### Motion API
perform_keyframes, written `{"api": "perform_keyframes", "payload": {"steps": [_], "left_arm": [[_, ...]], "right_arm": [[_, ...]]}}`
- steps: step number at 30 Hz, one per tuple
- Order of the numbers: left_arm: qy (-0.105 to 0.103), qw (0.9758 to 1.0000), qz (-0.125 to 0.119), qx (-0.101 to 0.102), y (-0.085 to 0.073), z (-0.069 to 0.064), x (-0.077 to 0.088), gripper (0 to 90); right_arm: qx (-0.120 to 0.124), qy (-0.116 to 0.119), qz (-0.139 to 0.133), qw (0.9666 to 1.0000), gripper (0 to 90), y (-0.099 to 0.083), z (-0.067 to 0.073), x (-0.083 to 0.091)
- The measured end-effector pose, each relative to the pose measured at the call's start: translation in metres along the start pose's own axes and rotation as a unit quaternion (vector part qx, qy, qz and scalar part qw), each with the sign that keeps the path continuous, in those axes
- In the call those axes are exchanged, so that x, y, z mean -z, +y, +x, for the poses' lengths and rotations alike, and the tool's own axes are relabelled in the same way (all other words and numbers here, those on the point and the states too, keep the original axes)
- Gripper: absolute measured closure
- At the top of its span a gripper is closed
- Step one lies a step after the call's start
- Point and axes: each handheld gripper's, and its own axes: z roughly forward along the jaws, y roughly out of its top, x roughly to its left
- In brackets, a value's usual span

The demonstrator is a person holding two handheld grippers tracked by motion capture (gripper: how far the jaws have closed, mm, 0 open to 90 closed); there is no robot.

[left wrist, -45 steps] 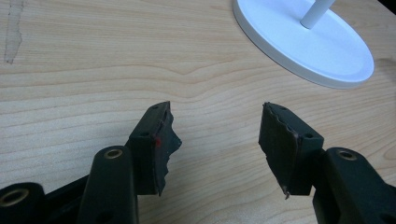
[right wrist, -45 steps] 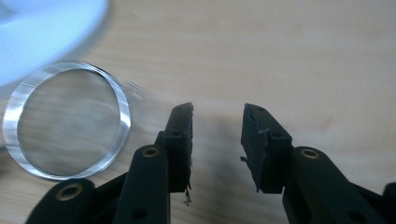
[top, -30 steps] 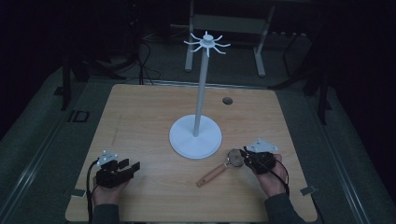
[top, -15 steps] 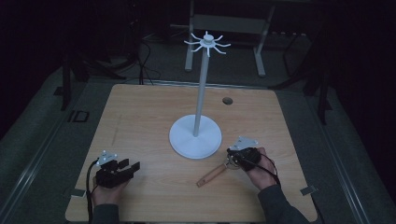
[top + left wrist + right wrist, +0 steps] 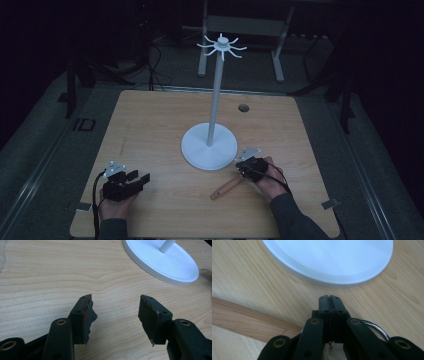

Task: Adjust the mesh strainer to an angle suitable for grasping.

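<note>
where the right gripper comes down near the white stand, its fingers have just been closing and now clench on the metal ring of a small strainer, whose straight wooden handle lies flat on the pale wood-grain desk. the left gripper rests released, its ridged black fingers apart.

1 white stand, 1 wooden-handled strainer, 2 claws: left, right.
</note>
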Motion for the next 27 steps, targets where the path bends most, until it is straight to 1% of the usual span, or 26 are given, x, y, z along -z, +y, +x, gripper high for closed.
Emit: {"api": "perform_keyframes", "payload": {"steps": [2, 5, 8, 16, 18, 20, 22, 25, 27], "left_arm": [[0.0, 1.0, 0.0, -0.001, 0.0, 0.0, 0.0, 45.5], [-0.001, 1.0, 0.0, 0.0, 0.0, 0.0, 0.0, 45.5], [-0.001, 1.0, 0.0, -0.001, 0.0, 0.0, 0.0, 45.5], [-0.001, 1.0, 0.002, -0.001, 0.0, 0.0, -0.001, 45.5], [-0.001, 1.0, 0.003, -0.002, 0.0, 0.0, -0.001, 45.5], [-0.001, 1.0, 0.003, -0.002, 0.0, -0.001, -0.001, 45.5], [-0.001, 1.0, 0.004, -0.003, 0.0, -0.001, -0.001, 45.4], [-0.001, 1.0, 0.004, -0.003, 0.0, -0.001, -0.001, 45.5], [-0.001, 1.0, 0.004, -0.003, 0.0, -0.001, -0.001, 45.4]], "right_arm": [[-0.006, -0.001, 0.004, 1.0, 88.5, -0.001, -0.003, -0.001], [-0.007, -0.008, 0.012, 0.9999, 88.5, -0.003, -0.007, -0.001], [-0.015, -0.014, 0.018, 0.9996, 88.5, -0.008, -0.012, 0.0], [-0.048, -0.037, 0.036, 0.9975, 87.5, -0.028, -0.031, 0.007], [-0.055, -0.039, 0.04, 0.997, 87.0, -0.033, -0.035, 0.01], [-0.056, -0.037, 0.04, 0.9969, 85.2, -0.035, -0.037, 0.014], [-0.047, -0.033, 0.033, 0.9978, 81.8, -0.035, -0.036, 0.021], [-0.023, -0.016, 0.015, 0.9995, 73.0, -0.033, -0.032, 0.031], [-0.005, -0.009, 0.011, 0.9999, 69.2, -0.03, -0.029, 0.035]]}}
